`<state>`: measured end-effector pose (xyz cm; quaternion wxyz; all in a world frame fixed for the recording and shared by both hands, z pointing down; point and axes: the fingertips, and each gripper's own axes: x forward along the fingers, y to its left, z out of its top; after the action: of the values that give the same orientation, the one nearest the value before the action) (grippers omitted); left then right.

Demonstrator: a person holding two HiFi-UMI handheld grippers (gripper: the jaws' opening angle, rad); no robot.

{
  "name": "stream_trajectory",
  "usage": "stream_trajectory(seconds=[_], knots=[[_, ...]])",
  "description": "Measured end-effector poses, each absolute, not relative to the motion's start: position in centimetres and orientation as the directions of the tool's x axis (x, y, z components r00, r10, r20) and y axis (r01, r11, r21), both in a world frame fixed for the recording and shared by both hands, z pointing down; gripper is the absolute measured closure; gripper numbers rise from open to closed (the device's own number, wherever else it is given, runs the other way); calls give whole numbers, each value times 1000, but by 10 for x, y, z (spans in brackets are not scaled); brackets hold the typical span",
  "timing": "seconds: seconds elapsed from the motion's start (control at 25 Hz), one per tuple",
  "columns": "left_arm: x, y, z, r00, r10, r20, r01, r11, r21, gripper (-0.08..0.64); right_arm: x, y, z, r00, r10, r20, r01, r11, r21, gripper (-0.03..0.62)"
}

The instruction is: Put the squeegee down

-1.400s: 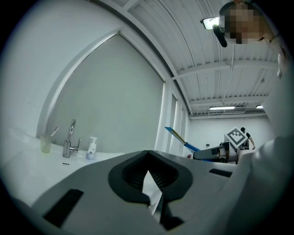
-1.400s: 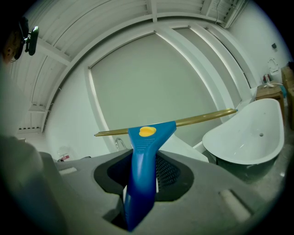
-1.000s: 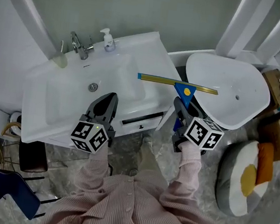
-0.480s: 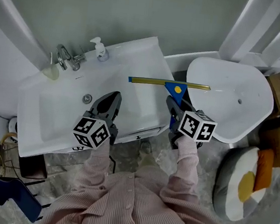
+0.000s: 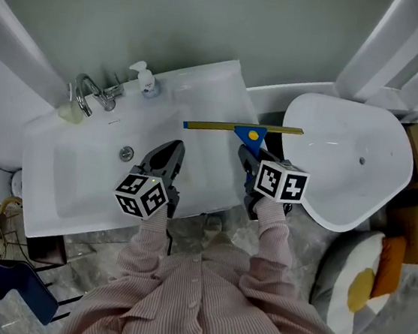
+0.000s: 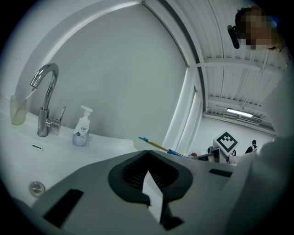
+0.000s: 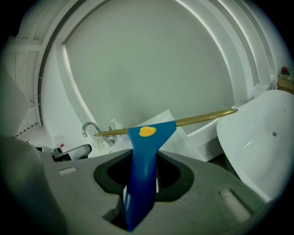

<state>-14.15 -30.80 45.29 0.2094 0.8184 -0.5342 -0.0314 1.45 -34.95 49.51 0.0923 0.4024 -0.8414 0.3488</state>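
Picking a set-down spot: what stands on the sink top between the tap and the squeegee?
A soap bottle, close to the tap; the sink top from there to the squeegee is bare, as the left gripper view shows.

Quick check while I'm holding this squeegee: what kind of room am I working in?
Most likely a bathroom: a white washbasin with a chrome tap, a pump soap bottle beside it, and a white bathtub next to the basin.
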Motion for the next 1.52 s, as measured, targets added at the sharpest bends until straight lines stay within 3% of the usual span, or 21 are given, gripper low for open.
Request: stream_trajectory(seconds=[0.64, 1.52], knots=[[-134, -335, 498, 402, -877, 264, -860, -264, 436, 561, -4, -376, 553, -617, -534, 578, -787, 412, -460, 471], [-117, -340, 549, 485, -799, 356, -811, -259, 525, 561, -5, -369, 614, -455, -488, 745, -879, 383, -285, 471]])
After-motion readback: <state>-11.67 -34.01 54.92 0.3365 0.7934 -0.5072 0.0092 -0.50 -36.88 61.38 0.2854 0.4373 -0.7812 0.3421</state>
